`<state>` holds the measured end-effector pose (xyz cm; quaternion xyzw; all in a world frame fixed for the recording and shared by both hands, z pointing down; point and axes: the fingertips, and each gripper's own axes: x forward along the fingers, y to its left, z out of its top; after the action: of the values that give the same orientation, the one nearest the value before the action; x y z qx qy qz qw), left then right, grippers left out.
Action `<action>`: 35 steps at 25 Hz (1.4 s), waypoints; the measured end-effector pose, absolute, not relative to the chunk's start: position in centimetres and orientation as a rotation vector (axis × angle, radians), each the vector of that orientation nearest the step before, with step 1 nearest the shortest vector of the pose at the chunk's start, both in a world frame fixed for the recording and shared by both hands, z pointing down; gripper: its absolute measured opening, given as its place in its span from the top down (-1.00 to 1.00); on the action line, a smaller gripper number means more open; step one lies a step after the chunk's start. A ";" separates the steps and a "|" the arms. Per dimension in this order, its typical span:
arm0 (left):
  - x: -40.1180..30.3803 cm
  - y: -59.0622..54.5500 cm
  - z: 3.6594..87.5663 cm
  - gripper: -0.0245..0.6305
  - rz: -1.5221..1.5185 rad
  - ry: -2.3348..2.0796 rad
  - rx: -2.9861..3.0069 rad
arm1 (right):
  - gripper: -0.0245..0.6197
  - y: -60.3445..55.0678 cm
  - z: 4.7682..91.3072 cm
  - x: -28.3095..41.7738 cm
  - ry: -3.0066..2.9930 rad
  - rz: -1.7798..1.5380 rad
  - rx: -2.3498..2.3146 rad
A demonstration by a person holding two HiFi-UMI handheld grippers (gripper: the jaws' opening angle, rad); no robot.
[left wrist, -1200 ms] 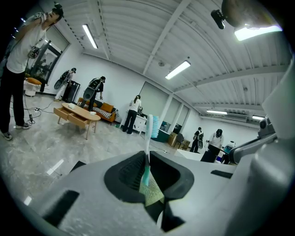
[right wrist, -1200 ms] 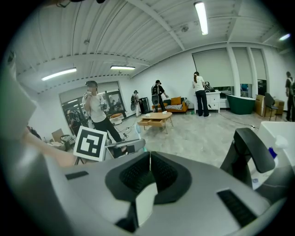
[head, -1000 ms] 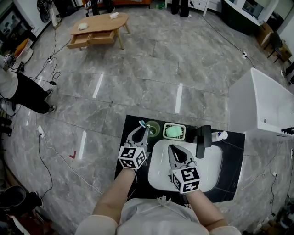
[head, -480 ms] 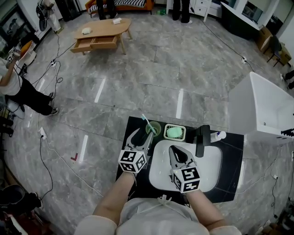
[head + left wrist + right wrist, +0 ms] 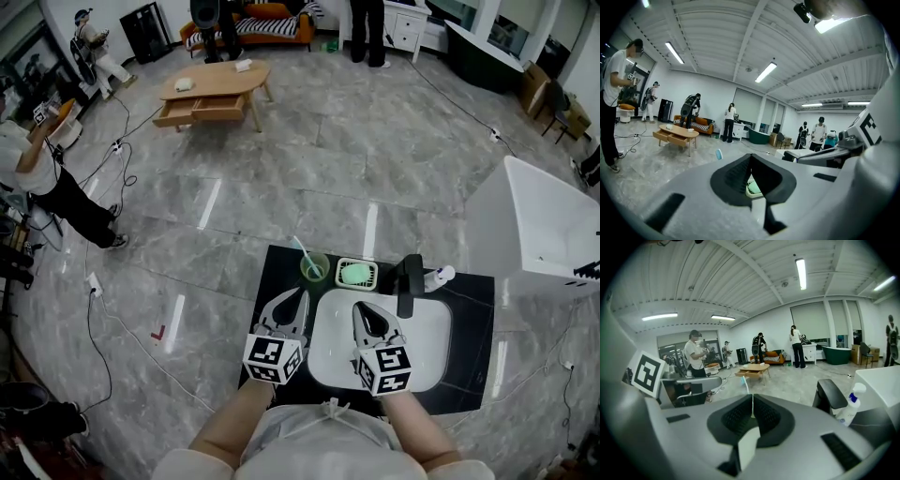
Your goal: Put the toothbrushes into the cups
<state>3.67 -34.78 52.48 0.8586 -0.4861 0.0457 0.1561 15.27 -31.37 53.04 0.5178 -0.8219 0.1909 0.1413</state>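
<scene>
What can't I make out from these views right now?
- Head view: the green cup is too small to tell how deep the toothbrush sits.
- Left gripper view: the green cup is hidden behind the shut jaws of the left gripper.
- Right gripper view: the sink is hidden below the body of the right gripper.

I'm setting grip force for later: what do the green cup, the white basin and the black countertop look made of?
Green cup: tinted and partly see-through, probably plastic, possibly glass.
Basin: smooth, glossy white with rounded edges, likely ceramic.
Countertop: flat black with a slight sheen; stone or laminate, I cannot tell which.
</scene>
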 end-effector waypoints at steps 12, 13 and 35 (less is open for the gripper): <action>7.7 -28.7 50.7 0.86 0.362 -1.282 2.550 | 0.84 -28.4 51.0 15.9 -2.420 0.491 1.559; 7.8 -28.5 50.8 0.86 0.355 -1.271 2.542 | 0.84 -28.2 50.9 15.9 -2.419 0.490 1.561; 7.1 -28.5 49.9 0.86 0.325 -1.333 2.481 | 0.84 -27.1 48.6 16.0 -2.433 0.366 1.588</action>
<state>7.10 -28.54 49.87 0.8650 -0.4645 0.1132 0.1526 15.98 -27.07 48.57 0.5393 -0.8261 0.1242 0.1065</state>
